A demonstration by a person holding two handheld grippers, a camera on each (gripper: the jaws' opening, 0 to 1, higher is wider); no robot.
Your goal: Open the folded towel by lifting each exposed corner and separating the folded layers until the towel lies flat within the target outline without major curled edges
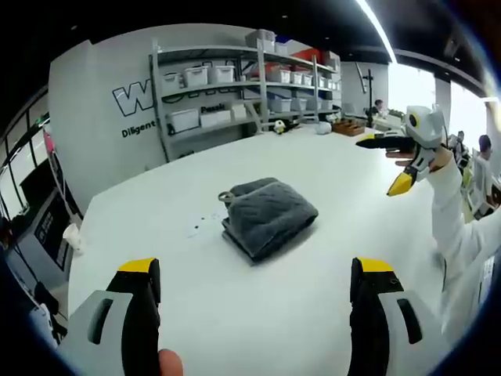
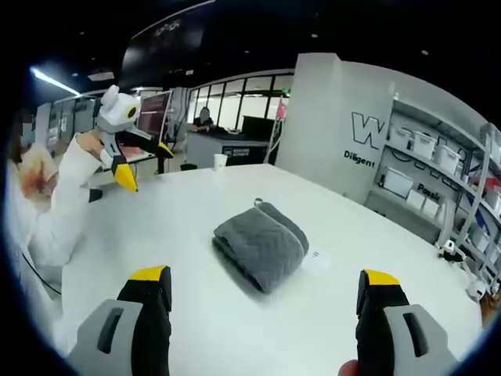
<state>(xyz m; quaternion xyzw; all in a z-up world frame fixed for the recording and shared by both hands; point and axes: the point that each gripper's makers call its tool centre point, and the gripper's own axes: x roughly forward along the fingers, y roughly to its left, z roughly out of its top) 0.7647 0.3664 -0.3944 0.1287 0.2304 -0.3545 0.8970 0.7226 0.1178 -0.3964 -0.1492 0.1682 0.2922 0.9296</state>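
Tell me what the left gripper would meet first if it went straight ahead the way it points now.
Probably the folded grey towel: it lies ahead between the open left gripper fingers, with bare white table before it. If the line runs higher, it may pass over; depth is unclear.

A broad, smooth white desk (image 1: 258,313) is carrying a folded grey terry towel (image 1: 268,215), which is lying near its middle with a small hanging loop at one corner. At the far edge, a few small objects (image 1: 322,127) are sitting, too small to tell.
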